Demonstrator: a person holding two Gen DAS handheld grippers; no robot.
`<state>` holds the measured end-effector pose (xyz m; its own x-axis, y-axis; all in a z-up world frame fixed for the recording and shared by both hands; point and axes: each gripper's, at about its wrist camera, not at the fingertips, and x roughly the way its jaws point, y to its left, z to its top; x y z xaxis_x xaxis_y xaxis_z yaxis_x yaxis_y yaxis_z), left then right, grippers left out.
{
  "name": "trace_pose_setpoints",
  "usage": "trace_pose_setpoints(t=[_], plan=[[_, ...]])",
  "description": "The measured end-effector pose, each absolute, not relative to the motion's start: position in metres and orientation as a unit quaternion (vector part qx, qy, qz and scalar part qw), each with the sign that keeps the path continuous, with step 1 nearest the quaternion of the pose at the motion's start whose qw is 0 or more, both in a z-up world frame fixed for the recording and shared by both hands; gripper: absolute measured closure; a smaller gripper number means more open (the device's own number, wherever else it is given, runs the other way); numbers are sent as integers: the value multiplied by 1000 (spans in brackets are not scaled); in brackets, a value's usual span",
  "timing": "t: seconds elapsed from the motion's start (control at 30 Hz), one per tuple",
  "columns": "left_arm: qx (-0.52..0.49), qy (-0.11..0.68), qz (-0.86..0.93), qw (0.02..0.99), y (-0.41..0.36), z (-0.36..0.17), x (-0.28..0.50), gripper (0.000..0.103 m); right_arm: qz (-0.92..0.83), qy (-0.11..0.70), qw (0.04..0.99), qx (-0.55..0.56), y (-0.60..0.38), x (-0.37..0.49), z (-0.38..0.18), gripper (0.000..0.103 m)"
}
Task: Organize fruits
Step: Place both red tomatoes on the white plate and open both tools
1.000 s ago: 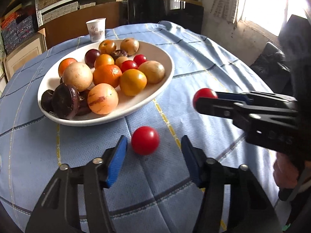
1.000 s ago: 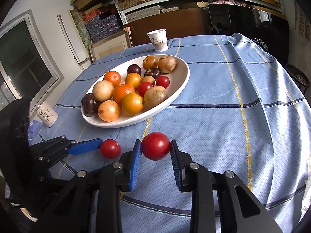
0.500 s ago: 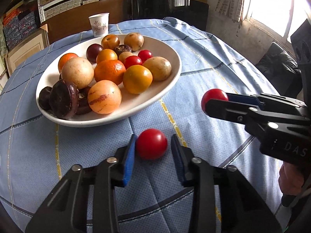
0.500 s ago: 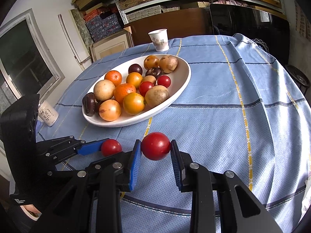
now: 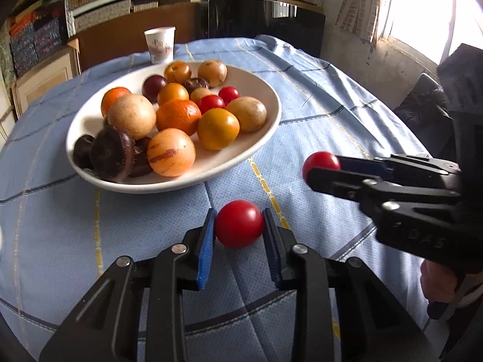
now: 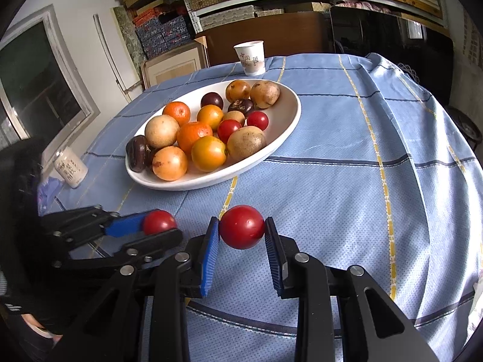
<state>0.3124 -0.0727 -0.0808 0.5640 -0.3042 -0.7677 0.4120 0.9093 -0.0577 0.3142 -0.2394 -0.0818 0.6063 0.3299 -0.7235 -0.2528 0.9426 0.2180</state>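
A: What has the left hand-held gripper [image 5: 239,226] got?

B: A red tomato [image 5: 239,223], pinched between its blue pads at lower centre of the left wrist view. The pads touch the fruit on both sides. Whether the tomato rests on the blue checked cloth [image 5: 317,126] covering the surface or sits just above it, I cannot tell.

A: And the right hand-held gripper [image 6: 242,231]?

B: It pinches a second red tomato [image 6: 242,227] the same way, lower centre of the right wrist view, pads pressed against both flanks. In the left wrist view that gripper comes in from the right edge, with its tomato at the tip, right of centre.

A: Where are the two relative to the fruit dish?

B: Both sit below the white oval dish [image 6: 289,120] in the frames, on the near side of its rim and apart from it. In the right wrist view the left gripper's tomato shows at lower left, just beside the right one's.

A: What is in the dish?

B: A heap of round fruit: oranges, yellow-orange ones, pale tan ones, two small red tomatoes near the middle, and dark purple-brown fruit at the left end.

A: Anything else on the surface?

B: A white paper cup [image 6: 250,58] stands beyond the dish, upper centre, and a white can [image 6: 71,167] stands at the left edge of the right wrist view.
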Motion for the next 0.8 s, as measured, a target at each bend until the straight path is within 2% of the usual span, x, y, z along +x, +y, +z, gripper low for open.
trace_pose_setpoints(t=[0.1,0.27,0.37,0.7,0.77,0.8], plan=[[65,399,-202,892,-69,-68,302,73,193,415,888,54,-234,312,-83,72],[36,348,-193,917,-47,-27,302,73,225,346,910,44,-225,301,-59,72],[22,337,-174,925,-32,-11,330,73,203,320,924,55,-224,318,-45,72],[-27,354,-125,926,-14,-14,438,72,181,330,924,69,-214,412,-44,71],[-21,354,-120,927,-20,-16,444,51,183,330,923,70,-214,421,-47,68],[-16,349,-112,930,-22,-16,444,28,183,331,923,69,-213,424,-48,62]])
